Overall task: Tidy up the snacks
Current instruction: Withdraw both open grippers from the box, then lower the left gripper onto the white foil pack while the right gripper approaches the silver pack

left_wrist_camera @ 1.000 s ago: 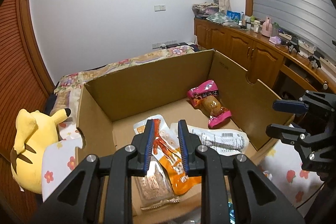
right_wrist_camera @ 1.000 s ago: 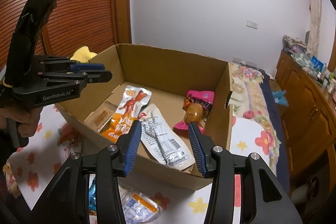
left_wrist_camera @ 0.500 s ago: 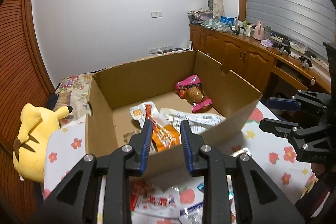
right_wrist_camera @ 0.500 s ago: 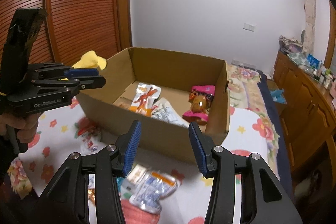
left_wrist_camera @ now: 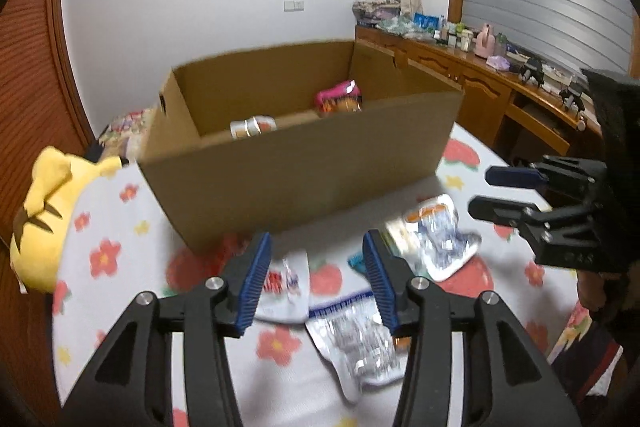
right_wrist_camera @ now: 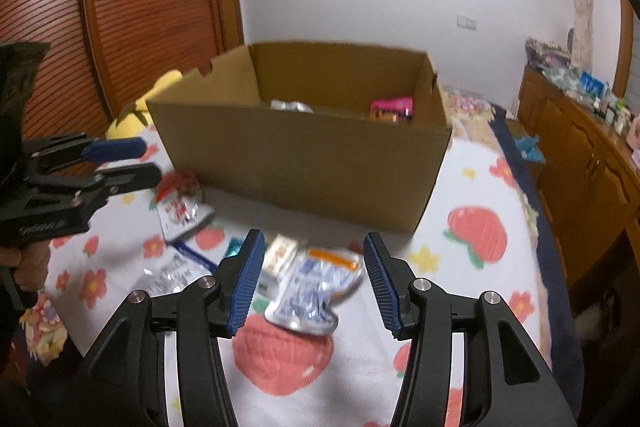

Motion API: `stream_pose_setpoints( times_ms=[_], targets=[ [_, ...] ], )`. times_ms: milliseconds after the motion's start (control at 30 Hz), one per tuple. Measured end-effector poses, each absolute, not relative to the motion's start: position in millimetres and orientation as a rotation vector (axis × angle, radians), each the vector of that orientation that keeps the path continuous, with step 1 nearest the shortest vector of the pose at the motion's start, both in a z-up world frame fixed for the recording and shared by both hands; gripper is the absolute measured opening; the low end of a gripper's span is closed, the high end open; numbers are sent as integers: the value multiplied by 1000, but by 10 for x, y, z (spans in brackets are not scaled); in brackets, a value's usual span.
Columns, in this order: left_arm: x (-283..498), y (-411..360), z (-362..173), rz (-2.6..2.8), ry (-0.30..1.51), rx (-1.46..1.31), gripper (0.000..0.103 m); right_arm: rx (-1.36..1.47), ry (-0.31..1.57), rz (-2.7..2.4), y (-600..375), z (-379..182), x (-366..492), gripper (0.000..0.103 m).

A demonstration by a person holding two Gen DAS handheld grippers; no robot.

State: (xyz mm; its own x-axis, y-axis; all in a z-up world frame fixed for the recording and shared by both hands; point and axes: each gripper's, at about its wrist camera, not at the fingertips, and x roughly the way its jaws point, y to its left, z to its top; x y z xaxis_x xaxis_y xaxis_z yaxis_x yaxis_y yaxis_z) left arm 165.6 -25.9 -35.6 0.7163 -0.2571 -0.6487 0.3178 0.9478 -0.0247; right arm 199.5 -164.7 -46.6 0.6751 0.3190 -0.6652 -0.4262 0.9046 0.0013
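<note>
Now both claws hang empty over loose snack packets on the flowered bedspread (right_wrist_camera: 476,187), in front of the cardboard box (left_wrist_camera: 304,171). The left claw (left_wrist_camera: 316,279) is opening above a clear blue-striped packet (left_wrist_camera: 352,339) at its 6 o'clock; the right claw (right_wrist_camera: 312,279) is opening over a blue-and-orange packet (right_wrist_camera: 316,287), touching nothing. Crowding is the likely risk: the packets overlap, so a closing claw could pinch two together, or the slick film could slip free before reaching the box.
</note>
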Motion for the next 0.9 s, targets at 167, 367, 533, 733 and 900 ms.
stream_pose_setpoints(
  times_ms=[167,367,533,733,900],
  targets=[
    [1543,-305,-649,-324,762,82,48,-160,779,410,-1645,-733,2048,53],
    [1477,-329,-834,-329,801,59,48,-170,835,386,-1625,-976,2160,54],
    [1439,-322,-908,-336,821,37,49,-175,862,378,-1583,-1083,2229,55],
    [1435,-362,-985,-343,841,19,53,-192,878,364,-1526,-1152,2289,59],
    [1462,-388,-1049,-338,856,22,64,-208,869,362,-1513,-1159,2279,60]
  ],
)
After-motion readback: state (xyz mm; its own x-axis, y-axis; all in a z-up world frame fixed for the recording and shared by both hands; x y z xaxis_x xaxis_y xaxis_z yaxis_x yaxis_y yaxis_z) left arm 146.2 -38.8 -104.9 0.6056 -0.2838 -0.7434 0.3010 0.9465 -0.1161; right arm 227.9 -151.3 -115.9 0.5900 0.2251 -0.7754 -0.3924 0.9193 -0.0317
